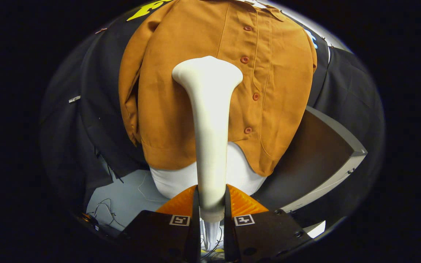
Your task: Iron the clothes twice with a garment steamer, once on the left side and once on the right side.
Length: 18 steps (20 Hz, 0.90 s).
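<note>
An orange-brown button-up shirt (181,95) hangs on a white mannequin torso (174,180) straight ahead of me. My gripper (211,204) is shut on the handle of a white garment steamer (210,120), both fingers pressing its sides. The steamer rises from between the fingers, and its wide head rests against the shirt's front, just left of the row of buttons (244,59). The shirt's left sleeve (130,84) hangs loose beside the body. The white torso shows below the shirt's hem.
Black cloth (86,117) covers the booth wall behind the shirt. A grey angled panel (327,153) stands to the right of the mannequin. Cables (104,210) lie on the pale floor at lower left.
</note>
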### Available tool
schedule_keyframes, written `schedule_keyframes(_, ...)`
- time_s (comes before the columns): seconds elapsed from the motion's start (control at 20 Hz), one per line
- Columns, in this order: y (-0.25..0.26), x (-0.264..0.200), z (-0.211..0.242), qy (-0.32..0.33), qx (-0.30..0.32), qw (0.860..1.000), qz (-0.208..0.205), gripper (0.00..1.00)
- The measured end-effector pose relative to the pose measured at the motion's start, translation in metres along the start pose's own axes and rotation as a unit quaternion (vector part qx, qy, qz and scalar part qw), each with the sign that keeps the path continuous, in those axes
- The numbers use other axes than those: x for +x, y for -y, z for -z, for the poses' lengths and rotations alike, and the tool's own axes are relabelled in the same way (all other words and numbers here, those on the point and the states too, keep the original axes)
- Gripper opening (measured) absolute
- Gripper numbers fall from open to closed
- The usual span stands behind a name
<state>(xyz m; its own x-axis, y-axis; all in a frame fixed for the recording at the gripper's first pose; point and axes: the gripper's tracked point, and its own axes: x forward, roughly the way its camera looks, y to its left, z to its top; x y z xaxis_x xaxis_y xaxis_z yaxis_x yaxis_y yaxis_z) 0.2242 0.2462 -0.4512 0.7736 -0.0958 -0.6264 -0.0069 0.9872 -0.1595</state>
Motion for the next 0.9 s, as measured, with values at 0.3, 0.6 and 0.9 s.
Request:
schedule_keyframes(0.3, -0.002, -0.008, 0.027, -0.024, -0.001, 1.000, -0.019, 0.29)
schedule_keyframes(0.6, 0.007, -0.036, 0.024, -0.001, -0.009, 1.000, -0.028, 0.29)
schedule_keyframes(0.9, 0.023, -0.078, -0.003, 0.051, -0.008, 0.998, -0.036, 0.29)
